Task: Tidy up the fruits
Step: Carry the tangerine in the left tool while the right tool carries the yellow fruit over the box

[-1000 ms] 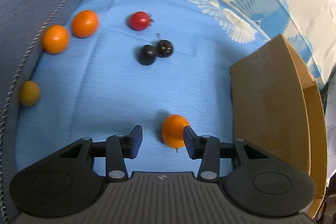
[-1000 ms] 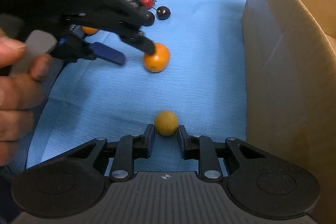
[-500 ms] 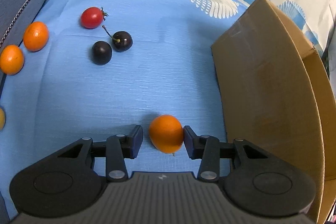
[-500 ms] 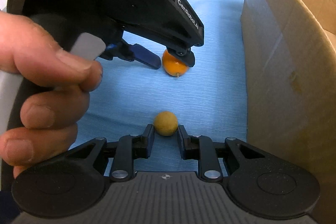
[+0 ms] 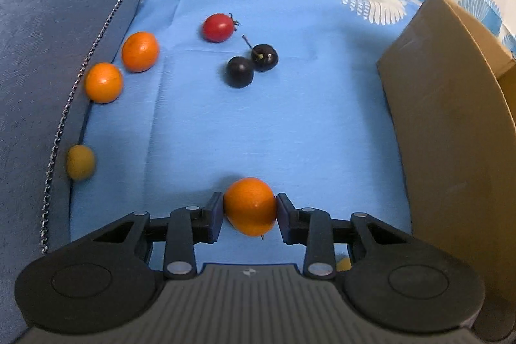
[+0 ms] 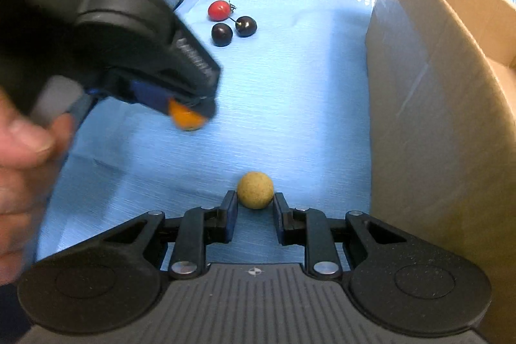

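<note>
fingers (image 5: pixel 215 211) flanking orange (image 5: pixel 250 206), box (image 5: pixel 451 131) beside

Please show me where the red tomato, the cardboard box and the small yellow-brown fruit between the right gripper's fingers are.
red tomato (image 5: pixel 218 27): left wrist view, middle of its skin.
cardboard box (image 6: pixel 429 105): right wrist view, its near outer wall.
yellow-brown fruit (image 6: pixel 255 190): right wrist view, its centre.

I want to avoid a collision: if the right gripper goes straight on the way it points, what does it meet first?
Judging loosely, the right gripper, shut on the tan fruit, would meet the blue cloth first.
</note>
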{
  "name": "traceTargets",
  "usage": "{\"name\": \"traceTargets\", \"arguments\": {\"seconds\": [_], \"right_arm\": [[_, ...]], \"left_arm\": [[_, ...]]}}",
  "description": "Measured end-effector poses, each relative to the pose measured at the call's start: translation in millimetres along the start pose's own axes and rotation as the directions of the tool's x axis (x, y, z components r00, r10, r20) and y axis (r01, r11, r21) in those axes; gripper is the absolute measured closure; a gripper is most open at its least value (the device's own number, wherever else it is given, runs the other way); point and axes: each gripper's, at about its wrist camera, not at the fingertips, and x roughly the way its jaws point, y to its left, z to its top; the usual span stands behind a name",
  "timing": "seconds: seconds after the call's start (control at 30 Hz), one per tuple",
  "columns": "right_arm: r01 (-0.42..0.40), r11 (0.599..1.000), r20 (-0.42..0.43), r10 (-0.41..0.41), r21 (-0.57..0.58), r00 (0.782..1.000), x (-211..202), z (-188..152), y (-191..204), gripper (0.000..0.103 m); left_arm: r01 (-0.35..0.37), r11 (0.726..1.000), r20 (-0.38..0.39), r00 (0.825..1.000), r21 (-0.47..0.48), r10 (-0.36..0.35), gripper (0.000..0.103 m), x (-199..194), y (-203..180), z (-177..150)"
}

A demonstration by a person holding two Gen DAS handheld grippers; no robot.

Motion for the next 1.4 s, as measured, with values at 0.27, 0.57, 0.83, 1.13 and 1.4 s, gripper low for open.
{"name": "traceTargets", "arguments": {"seconds": [0.27, 0.57, 0.83, 1.13, 1.4], "right_arm": [[0.019, 0.998, 0.018, -0.018, -0.052, 1.0, -5, -2, 7, 0.078], [-0.022, 0.997, 0.134, 0.031, -0.068, 0.99, -38, -8, 9, 0.078], [-0.067, 0.987, 0.367, 0.116, -0.143, 0.923, -110, -20, 13, 0.078], [-0.038, 0.987, 0.564, 0.122, -0.159, 0.816, -179, -22, -40, 0.078], [0.058, 0.995, 0.625, 0.009, -0.086, 0.781, -214, -12, -129, 0.078]], "left_arm": [[-0.043, 0.998, 0.011, 0.999, 0.04, 0.043, 0.065, 7, -9, -2], [-0.094, 0.994, 0.185, 0.977, -0.064, 0.104, 0.065, -43, 6, -10], [-0.028, 0.983, 0.435, 0.894, -0.183, 0.107, 0.065, -127, 26, -40], [0.024, 0.994, 0.559, 0.828, -0.11, 0.042, 0.065, -170, -4, -72], [0.054, 0.997, 0.582, 0.813, -0.048, -0.016, 0.065, -171, -37, -80]]}}
